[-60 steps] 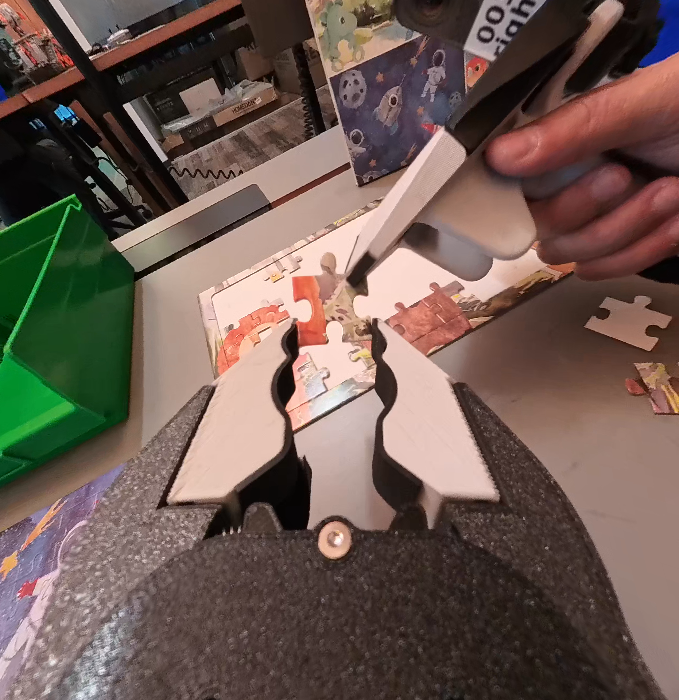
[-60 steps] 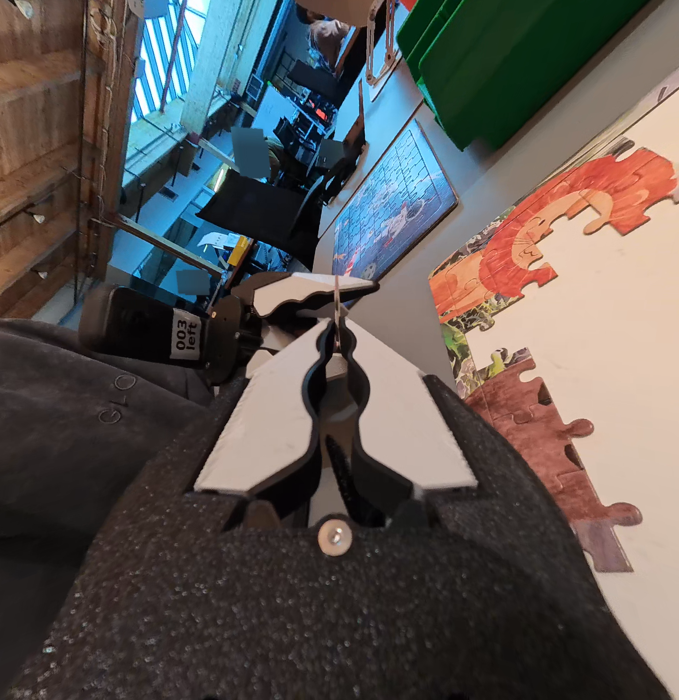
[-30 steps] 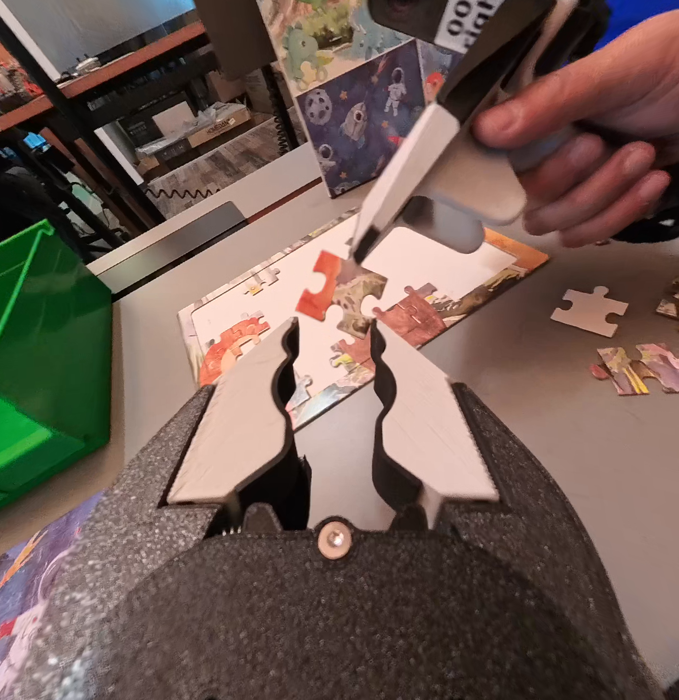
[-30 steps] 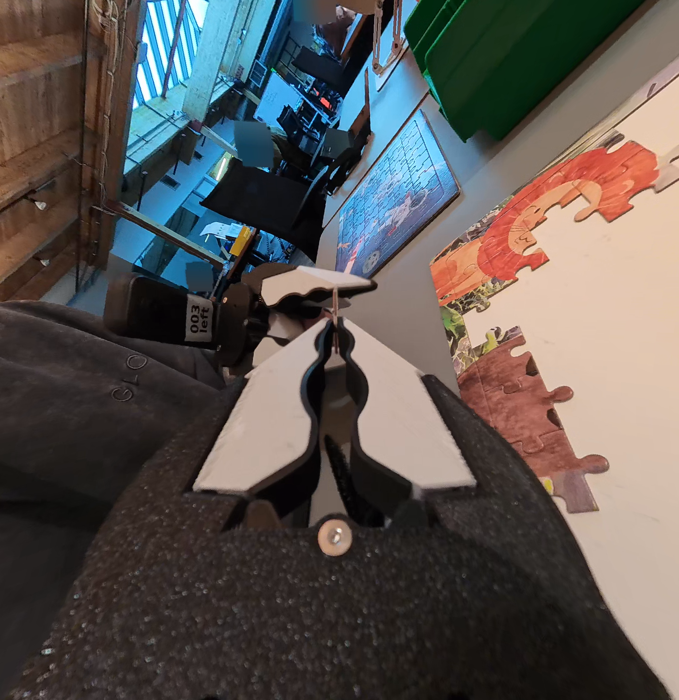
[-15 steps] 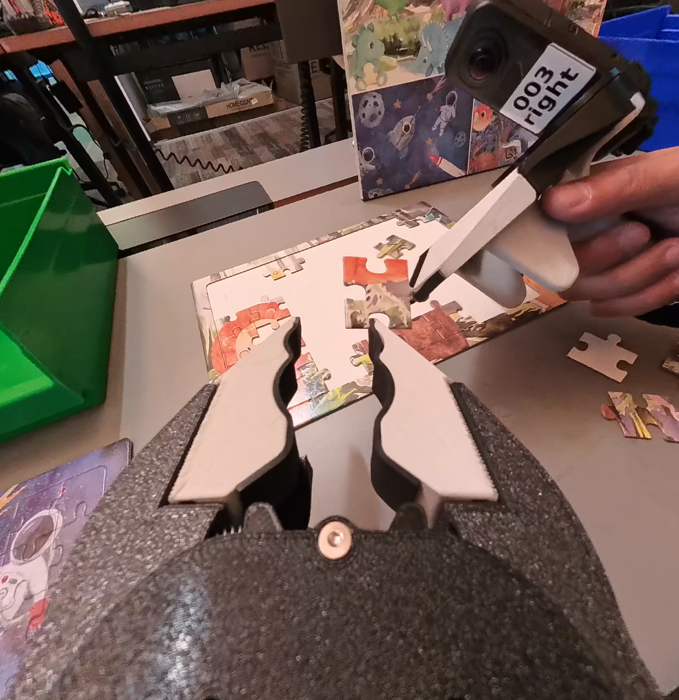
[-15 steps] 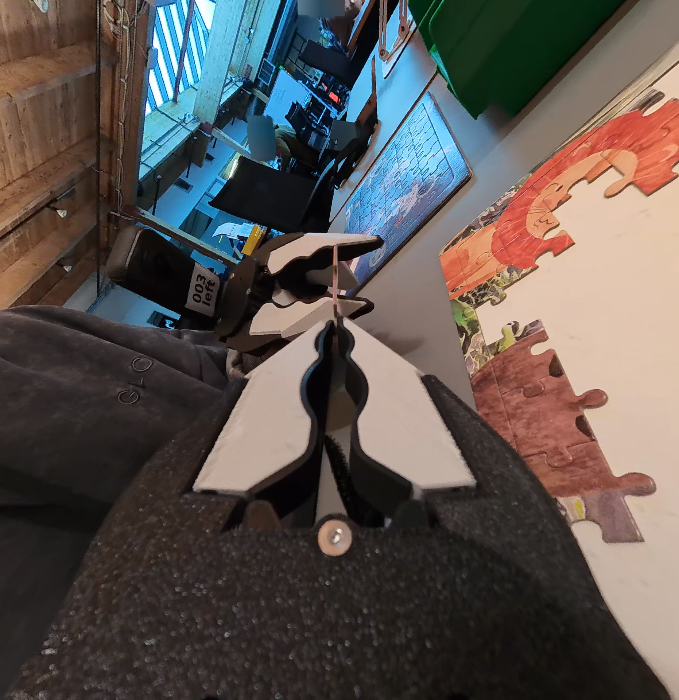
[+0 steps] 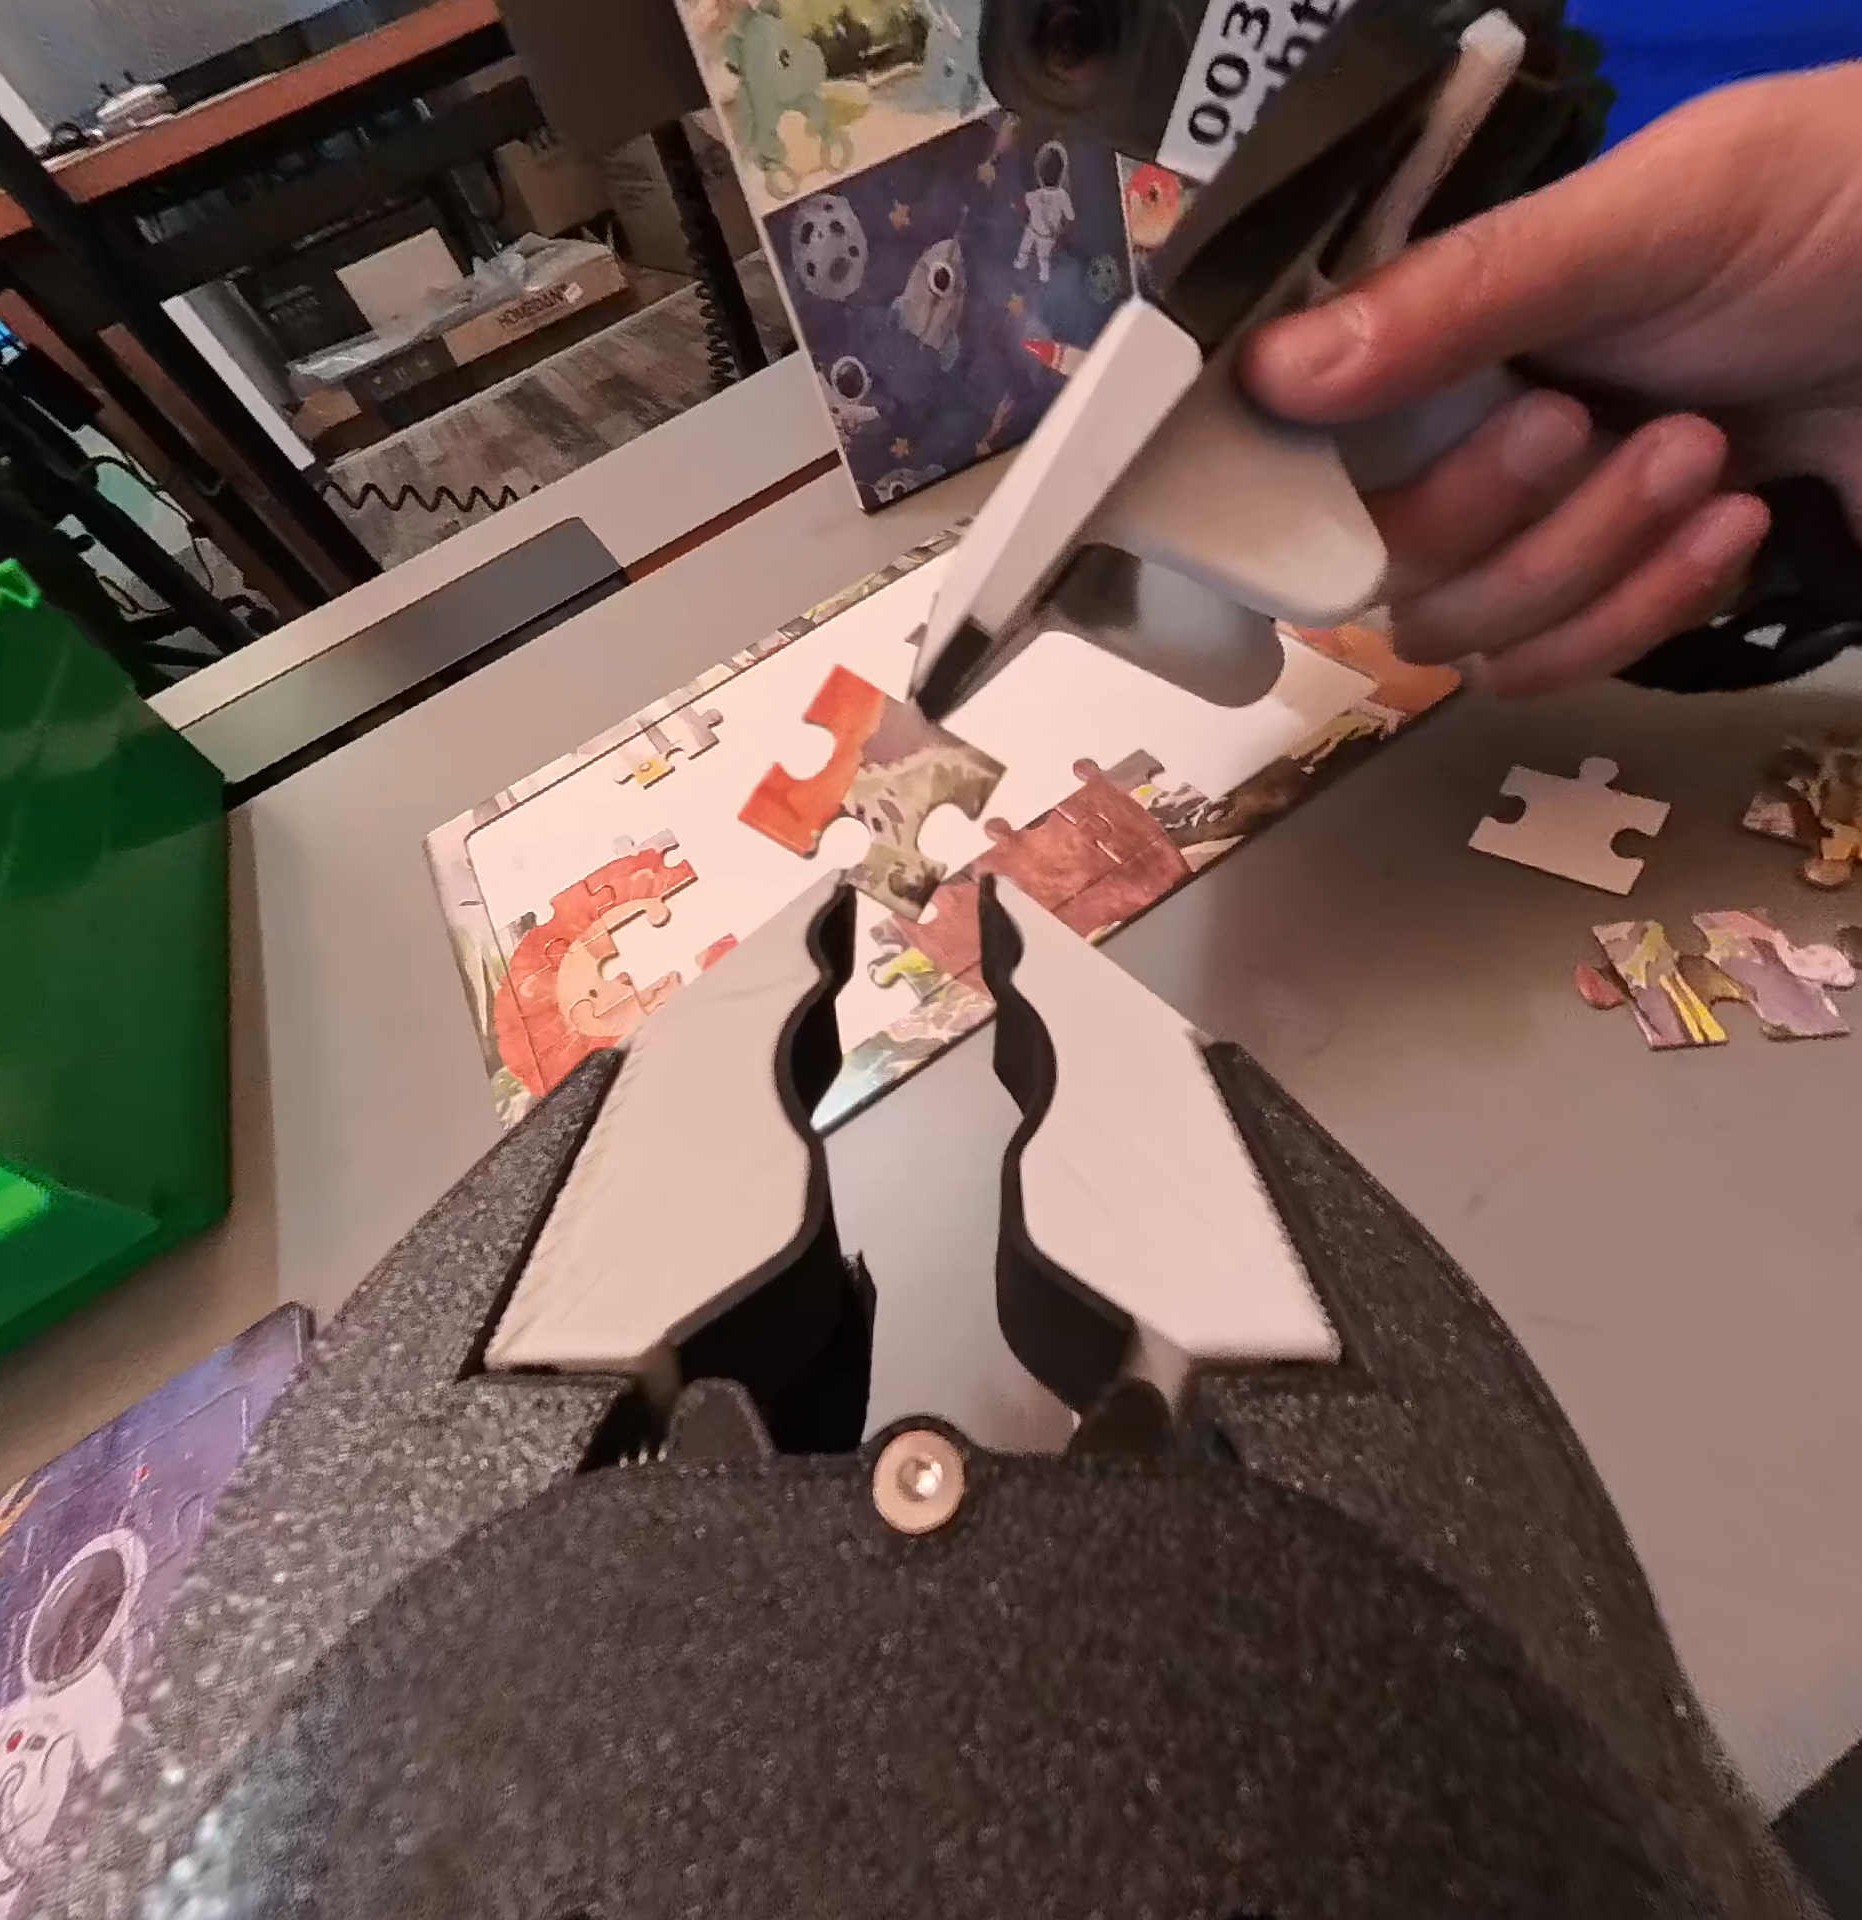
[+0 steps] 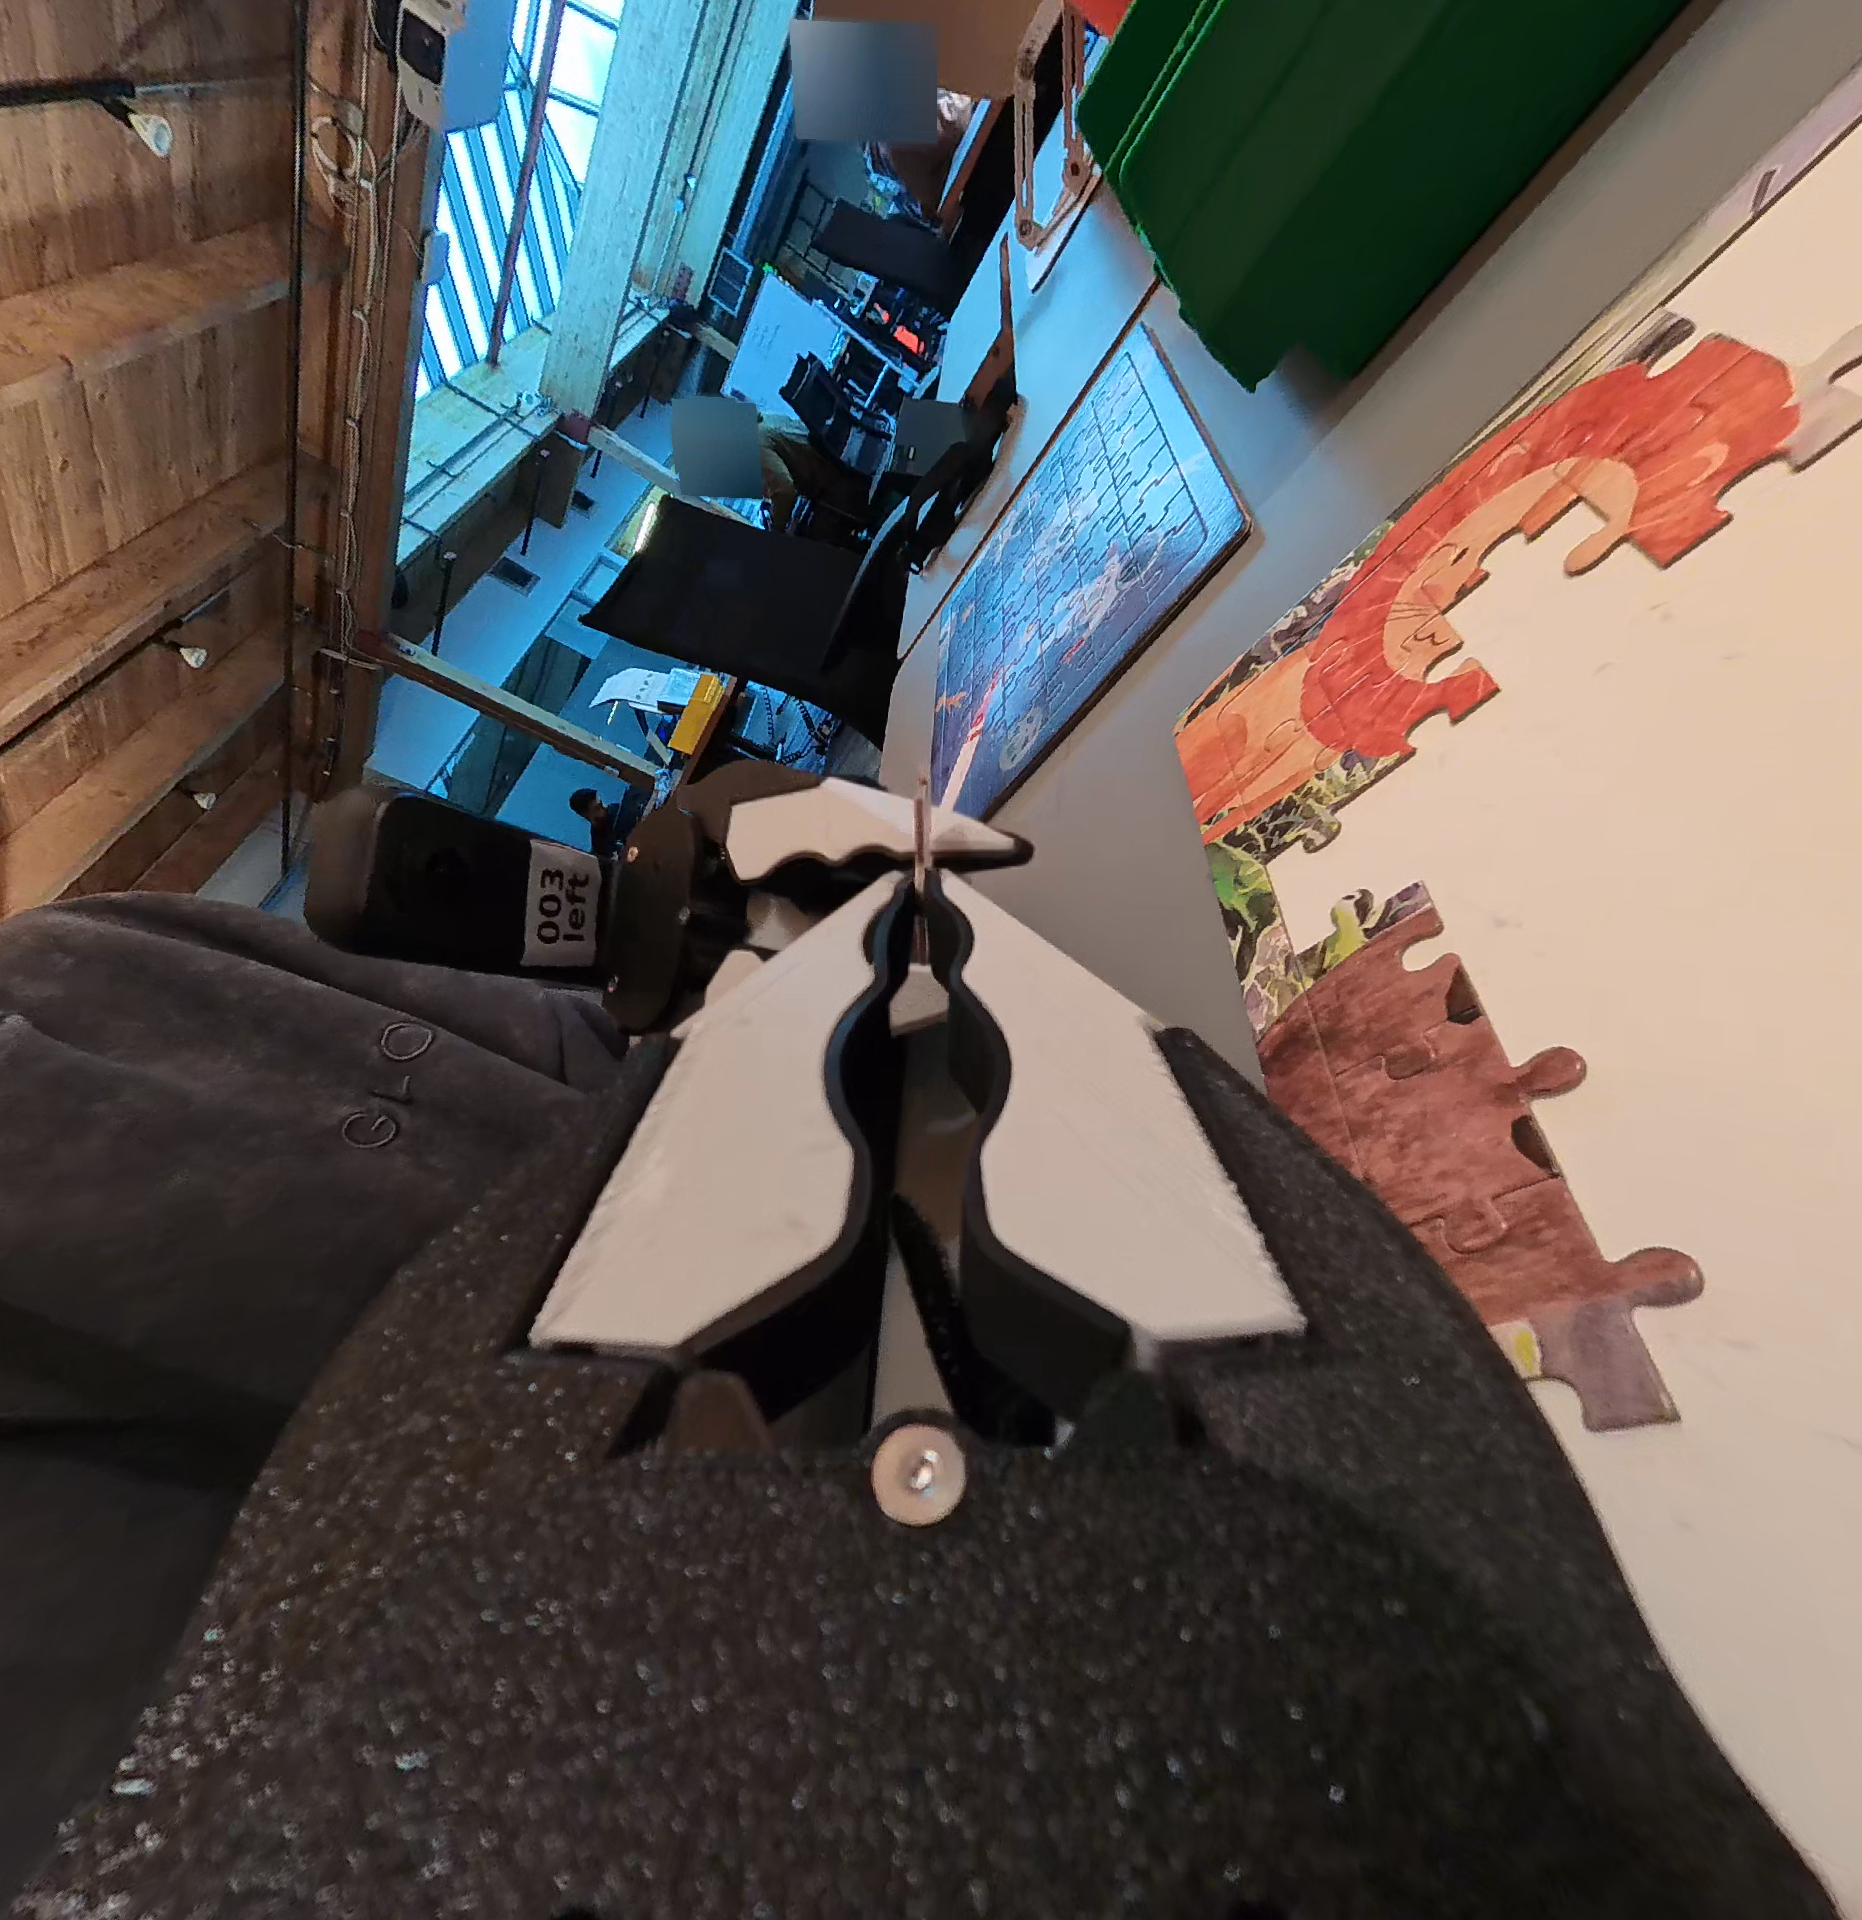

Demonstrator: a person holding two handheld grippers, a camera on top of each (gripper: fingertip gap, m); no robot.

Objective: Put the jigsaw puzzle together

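So the right gripper [image 7: 932, 698] is clamped tight on a puzzle piece [image 7: 877, 800], pinching it by one corner. The piece is orange-red on one half and grey-green on the other, and it hangs tilted in the air above the puzzle board [image 7: 761, 748], not touching it as far as I can tell. In the right wrist view you only get the piece [image 8: 920, 831] edge-on as a thin sliver sticking out past the closed tips. A hand [image 7: 1592, 343] wraps the handle of that gripper.

The left gripper [image 7: 911, 894] is parted with a clear gap between its fingers and nothing in it. It hovers just in front of the near edge of the board, pointing at the held piece.

The board lies flat on the grey desk [image 7: 1426, 1195]. Most of its middle is bare white. An orange lion patch [image 7: 584, 956] sits at the near left corner and a brown patch [image 7: 1072, 852] runs along the near edge, with a few small bits up by the far edge.

To the right on the desk there's a loose piece lying white side up [image 7: 1571, 836], and near it a couple of joined purple and yellow pieces [image 7: 1727, 977].

A green bin [image 7: 85, 935] stands at the left; I can't see anything inside it. A picture box with rockets and astronauts [image 7: 948, 281] stands upright behind the board. A finished space puzzle [image 7: 65, 1621] lies at the near left.
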